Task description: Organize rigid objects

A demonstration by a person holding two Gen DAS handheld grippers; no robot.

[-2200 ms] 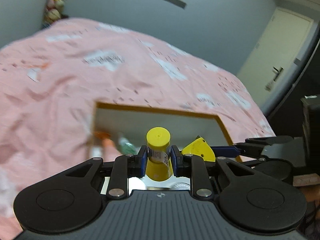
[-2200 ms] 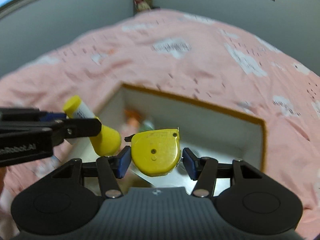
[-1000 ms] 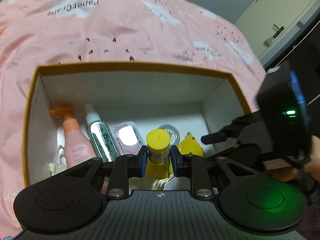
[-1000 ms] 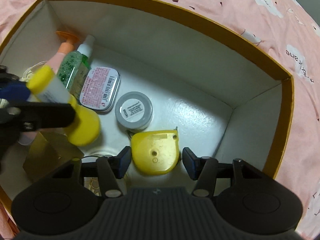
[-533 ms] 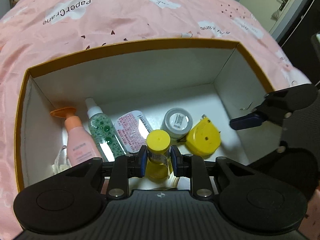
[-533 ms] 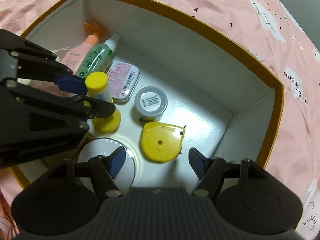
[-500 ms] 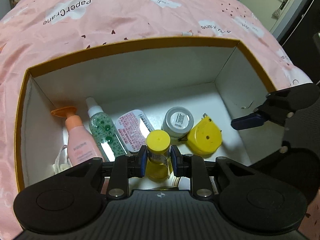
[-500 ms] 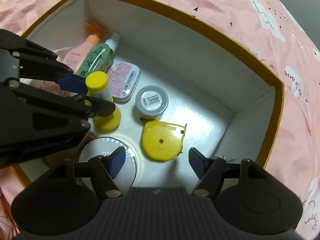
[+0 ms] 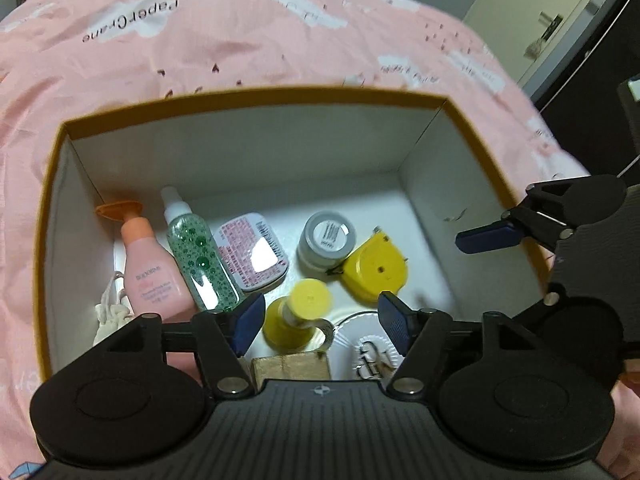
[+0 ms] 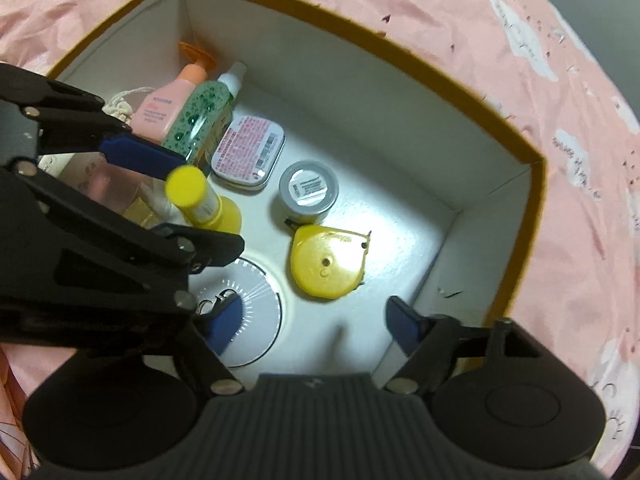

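An orange-rimmed cardboard box (image 9: 256, 96) (image 10: 400, 52) lies on a pink bedspread. My left gripper (image 9: 322, 320) (image 10: 208, 202) hangs inside it, and its jaws are opening. A yellow bottle (image 9: 298, 316) (image 10: 200, 198) stands between them on the box floor, free of both pads. A yellow tape measure (image 9: 376, 266) (image 10: 326, 260) lies flat on the floor to the right of the bottle. My right gripper (image 10: 316, 324) hovers above it. Its jaws are also opening, and nothing is between them.
Also in the box are a pink pump bottle (image 9: 148, 272), a green spray bottle (image 9: 198, 256), a pink tin (image 9: 252, 254), a grey jar (image 9: 328, 236), a white round compact (image 10: 248, 320) and a small gold box (image 9: 290, 366). A door (image 9: 532, 20) is at the far right.
My left jaws have spread off the yellow bottle, which now stands loose in the box. My right gripper has opened wider and drawn up from the tape measure.
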